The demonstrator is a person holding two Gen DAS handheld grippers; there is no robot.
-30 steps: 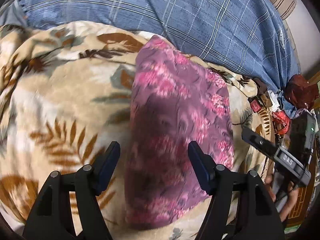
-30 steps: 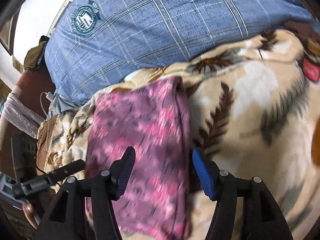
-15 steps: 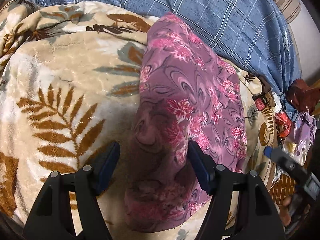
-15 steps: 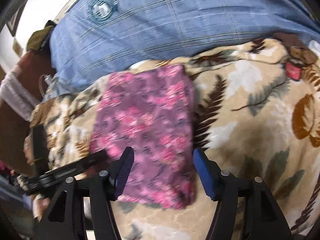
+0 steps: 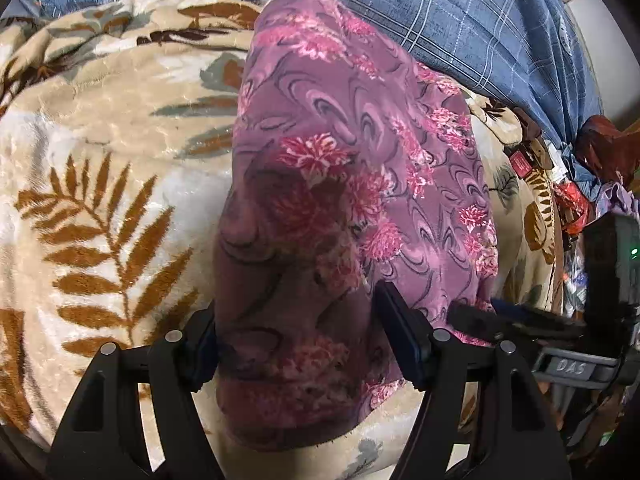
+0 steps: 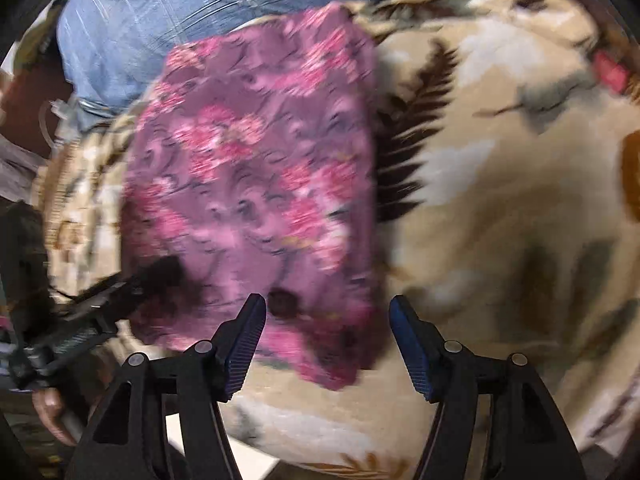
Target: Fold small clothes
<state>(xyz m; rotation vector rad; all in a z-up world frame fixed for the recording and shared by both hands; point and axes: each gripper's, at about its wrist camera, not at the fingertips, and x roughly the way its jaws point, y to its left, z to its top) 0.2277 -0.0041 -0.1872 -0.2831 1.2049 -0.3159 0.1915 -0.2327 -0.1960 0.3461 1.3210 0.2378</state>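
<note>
A folded purple floral garment (image 5: 360, 184) lies on a beige leaf-print blanket (image 5: 112, 168) that covers the bed. Beyond the blanket, at the far side, lies a blue checked cloth (image 5: 460, 16). No box, basket or other container shows in either view.

In the left wrist view the left gripper (image 5: 296, 344) stands with its jaws spread wide on either side of the near end of the garment. The left finger sits at the garment's left edge over the blanket, and the right finger lies over the cloth itself. The fabric fills the gap between them, but the jaws are not closed on it; whether the tips press into it cannot be told. The garment runs from the gripper away toward the far side, its far end reaching the blue checked cloth. To the right in this view the other gripper shows as a dark bar at the garment's near right edge.

In the right wrist view, which is blurred, the right gripper (image 6: 326, 340) is also wide apart. The near right part of the garment (image 6: 256, 184) lies between its fingers and just beyond them, with the garment's right edge close to the right finger. The left gripper shows at the left, its tip over the garment's near left part.
</note>
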